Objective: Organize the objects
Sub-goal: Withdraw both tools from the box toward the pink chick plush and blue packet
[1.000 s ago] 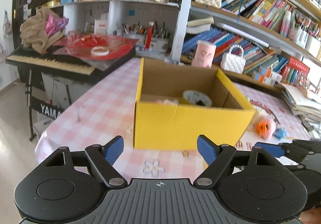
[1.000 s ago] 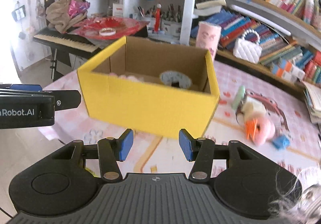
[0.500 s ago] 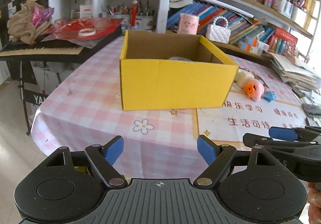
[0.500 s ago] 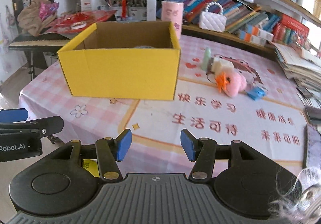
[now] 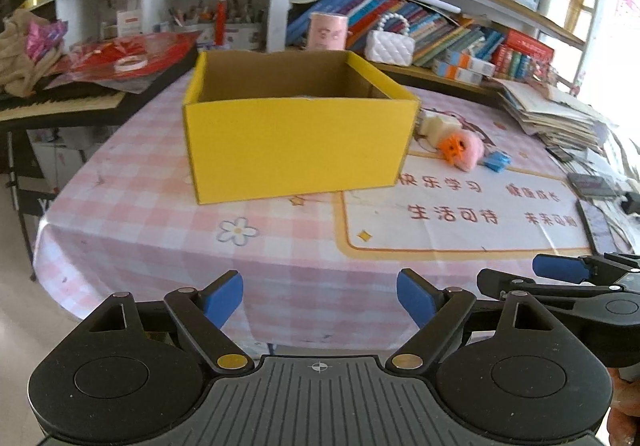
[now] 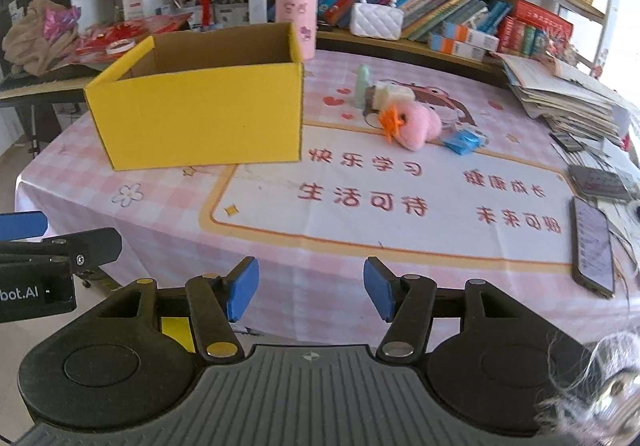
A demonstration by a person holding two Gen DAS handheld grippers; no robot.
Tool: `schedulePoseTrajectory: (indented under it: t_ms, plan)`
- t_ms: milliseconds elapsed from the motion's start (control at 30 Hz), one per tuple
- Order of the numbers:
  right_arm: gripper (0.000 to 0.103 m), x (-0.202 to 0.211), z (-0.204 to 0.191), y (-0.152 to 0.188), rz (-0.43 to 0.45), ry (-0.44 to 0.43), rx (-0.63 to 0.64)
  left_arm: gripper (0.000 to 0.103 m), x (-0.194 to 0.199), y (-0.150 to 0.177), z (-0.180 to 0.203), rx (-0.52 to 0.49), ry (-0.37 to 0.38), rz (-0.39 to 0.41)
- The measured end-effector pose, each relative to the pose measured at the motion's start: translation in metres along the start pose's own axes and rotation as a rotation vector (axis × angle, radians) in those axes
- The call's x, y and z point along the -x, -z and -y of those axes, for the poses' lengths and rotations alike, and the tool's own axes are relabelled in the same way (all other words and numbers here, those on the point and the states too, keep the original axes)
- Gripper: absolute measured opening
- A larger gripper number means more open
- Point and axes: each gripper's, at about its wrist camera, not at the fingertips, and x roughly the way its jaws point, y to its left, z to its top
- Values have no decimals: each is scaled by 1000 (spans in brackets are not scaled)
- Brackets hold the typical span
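Note:
A yellow cardboard box (image 5: 296, 142) stands open on the pink checked tablecloth (image 5: 132, 206); it also shows in the right wrist view (image 6: 200, 114). To its right lie a pink plush toy (image 6: 412, 124), a cream block (image 6: 390, 94), a pale green tube (image 6: 362, 84) and a blue packet (image 6: 462, 140). My left gripper (image 5: 320, 300) is open and empty, held off the table's front edge. My right gripper (image 6: 312, 292) is open and empty, also back from the front edge.
A phone (image 6: 592, 246) and a dark card (image 6: 600, 182) lie at the table's right. A paper stack (image 6: 568, 102) sits at the back right. Bookshelves (image 6: 440, 14) stand behind. A keyboard with red clutter (image 5: 80, 86) stands left of the table.
Both grippers have pulled back and away from the yellow box, which now looks smaller and farther. Both stay open and empty.

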Motion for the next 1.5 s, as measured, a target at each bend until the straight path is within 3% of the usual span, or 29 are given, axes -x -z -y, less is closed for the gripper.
schedulePoseTrajectory:
  t_ms: [833,1200,1500]
  plan:
    - [57,-7,77,9,-38,122,-112,86,-48,-20,80,-123,148,-72]
    - [60,-32,124,-11,-48,118,-95,86,-82,-43,123,-117,155,-84]
    - [60,-62,163,-32,-43,81,-64,86,-113,-64,153,-95,118,-80]
